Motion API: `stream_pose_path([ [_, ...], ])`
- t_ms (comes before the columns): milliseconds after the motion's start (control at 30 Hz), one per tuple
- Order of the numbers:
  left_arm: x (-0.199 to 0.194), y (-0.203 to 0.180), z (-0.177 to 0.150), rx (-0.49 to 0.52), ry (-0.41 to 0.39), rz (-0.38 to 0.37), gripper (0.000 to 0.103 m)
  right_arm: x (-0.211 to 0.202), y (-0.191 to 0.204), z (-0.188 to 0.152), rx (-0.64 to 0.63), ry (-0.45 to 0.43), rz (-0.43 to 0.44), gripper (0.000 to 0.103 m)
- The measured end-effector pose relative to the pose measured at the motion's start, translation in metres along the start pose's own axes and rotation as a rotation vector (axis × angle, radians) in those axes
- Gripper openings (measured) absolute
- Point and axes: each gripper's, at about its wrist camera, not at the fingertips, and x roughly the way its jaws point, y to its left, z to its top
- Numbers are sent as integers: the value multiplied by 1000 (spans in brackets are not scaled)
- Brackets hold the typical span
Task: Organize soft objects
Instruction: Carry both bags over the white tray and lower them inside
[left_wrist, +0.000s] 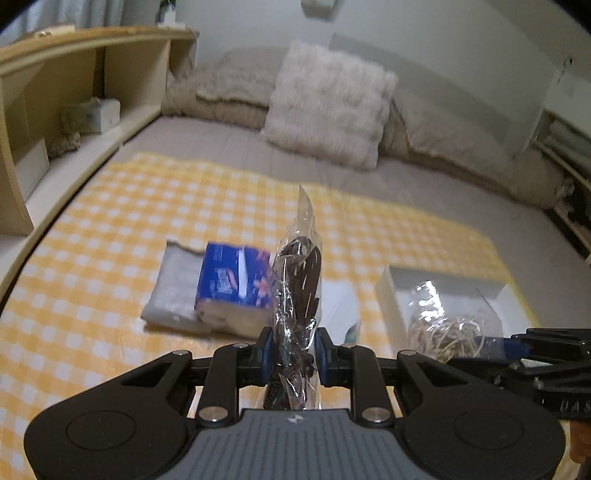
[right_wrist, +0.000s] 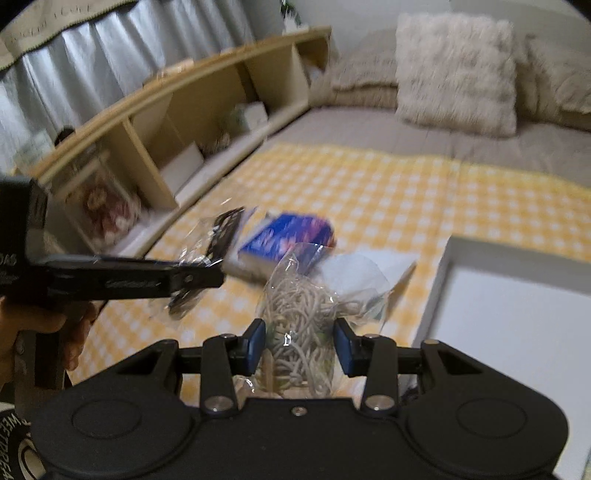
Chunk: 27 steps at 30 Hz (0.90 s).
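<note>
Left wrist view: left gripper (left_wrist: 294, 350) clamped tight on clear bag of dark items (left_wrist: 299, 291), bag upright between pads; blue tissue pack (left_wrist: 234, 280) ahead-left on yellow checked blanket (left_wrist: 110, 258).

Right wrist view: right gripper (right_wrist: 299, 347) part-closed on clear bag of beige cord (right_wrist: 303, 314); white box (right_wrist: 517, 325) right of it.

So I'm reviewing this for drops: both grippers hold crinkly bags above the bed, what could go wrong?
1. The left gripper pinches only slick film of the dark bag; it may slide out.
2. The cord bag bulges between the right gripper pads; it could squirm free.
</note>
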Motion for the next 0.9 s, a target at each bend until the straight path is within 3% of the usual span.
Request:
stream_pose_path([
  [400,-48,-23,1,-50,-154,-60,25,-73,-37,5,25,-194,-79,41],
  [700,-50,-57,7,-68,-196,-143,25,-106,-66,-7,62,-241,-134,41],
  [900,-32,-93,9,-69,-153,-240,25,-120,-92,-18,98,-235,-187,41],
])
